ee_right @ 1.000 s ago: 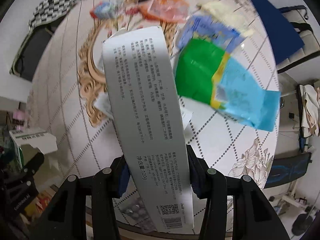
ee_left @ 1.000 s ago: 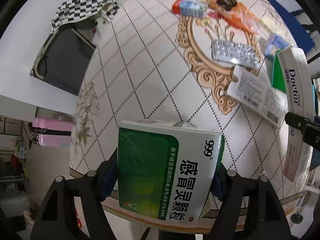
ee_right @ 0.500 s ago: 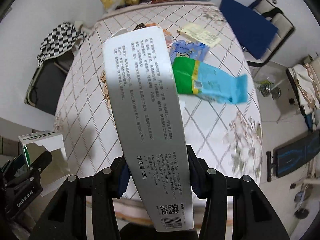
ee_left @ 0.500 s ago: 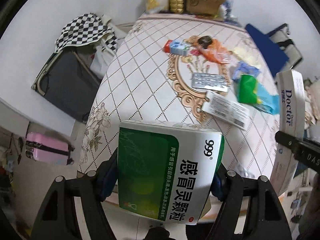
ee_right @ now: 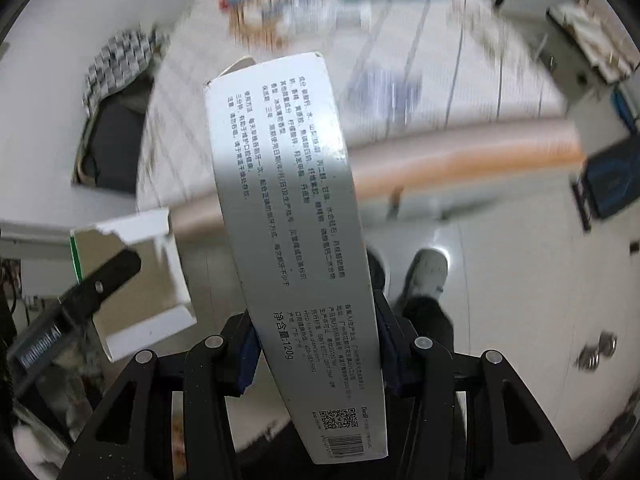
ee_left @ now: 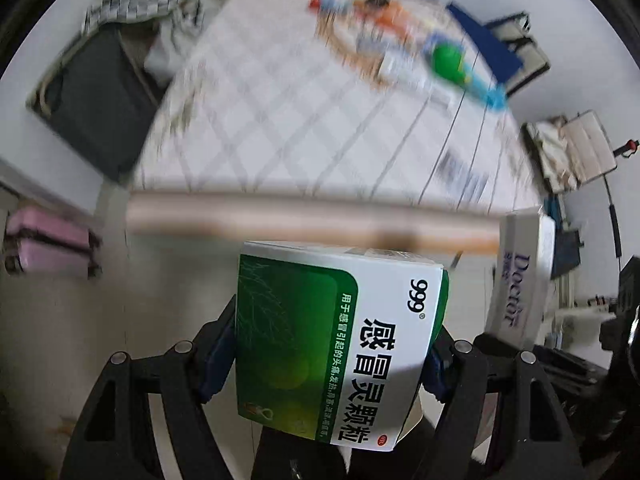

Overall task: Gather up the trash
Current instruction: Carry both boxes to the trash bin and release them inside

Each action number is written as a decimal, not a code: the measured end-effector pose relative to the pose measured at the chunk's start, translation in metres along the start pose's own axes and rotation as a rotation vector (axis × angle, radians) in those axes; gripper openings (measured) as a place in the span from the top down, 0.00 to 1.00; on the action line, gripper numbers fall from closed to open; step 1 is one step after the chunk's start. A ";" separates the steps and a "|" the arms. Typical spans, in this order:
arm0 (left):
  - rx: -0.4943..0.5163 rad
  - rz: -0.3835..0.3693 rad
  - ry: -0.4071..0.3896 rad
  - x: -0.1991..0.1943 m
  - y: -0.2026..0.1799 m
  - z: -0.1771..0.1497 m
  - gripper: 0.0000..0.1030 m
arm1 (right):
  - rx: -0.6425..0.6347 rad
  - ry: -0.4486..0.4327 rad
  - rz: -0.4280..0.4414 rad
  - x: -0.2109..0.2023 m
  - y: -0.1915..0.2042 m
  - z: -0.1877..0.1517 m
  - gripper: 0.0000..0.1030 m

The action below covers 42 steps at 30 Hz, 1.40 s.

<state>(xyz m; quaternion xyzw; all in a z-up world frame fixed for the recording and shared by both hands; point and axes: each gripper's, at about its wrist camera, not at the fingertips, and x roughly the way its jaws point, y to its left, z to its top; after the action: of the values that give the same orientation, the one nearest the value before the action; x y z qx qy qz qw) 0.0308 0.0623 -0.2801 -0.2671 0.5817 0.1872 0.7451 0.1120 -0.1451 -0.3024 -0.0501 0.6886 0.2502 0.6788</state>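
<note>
My left gripper (ee_left: 332,360) is shut on a green and white medicine box (ee_left: 336,344), held off the table's near edge over the floor. My right gripper (ee_right: 316,352) is shut on a long grey toothpaste box (ee_right: 292,216), also clear of the table. The toothpaste box shows at the right of the left wrist view (ee_left: 520,276). The medicine box's torn open end (ee_right: 132,276) shows at the left of the right wrist view. More trash lies blurred on the far part of the table: a green and blue packet (ee_left: 460,68) and orange wrappers (ee_left: 392,12).
The patterned table (ee_left: 280,120) with its wooden edge (ee_left: 280,220) lies ahead. A pink suitcase (ee_left: 44,240) stands on the floor at left, a dark bag with a checkered cloth (ee_left: 100,92) beyond it. A blue chair (ee_left: 492,40) stands at the table's far right. A shoe (ee_right: 428,272) is on the floor.
Both grippers have pulled back from the table with their boxes. The table now lies farther ahead and the floor shows below. The view is blurred by motion.
</note>
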 end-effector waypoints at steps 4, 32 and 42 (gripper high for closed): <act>-0.051 0.009 0.111 0.051 0.023 -0.040 0.29 | 0.026 0.143 -0.015 0.065 -0.019 -0.053 0.50; -0.072 0.076 0.286 0.421 0.100 -0.090 0.02 | 0.079 0.507 0.074 0.520 -0.146 -0.070 0.10; -0.069 0.204 0.183 0.355 0.089 -0.096 0.02 | -0.052 0.340 -0.116 0.450 -0.132 -0.065 0.00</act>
<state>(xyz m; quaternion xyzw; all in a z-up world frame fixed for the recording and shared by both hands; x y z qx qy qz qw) -0.0053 0.0617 -0.6569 -0.2482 0.6644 0.2568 0.6565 0.0739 -0.1643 -0.7742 -0.1487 0.7826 0.2163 0.5645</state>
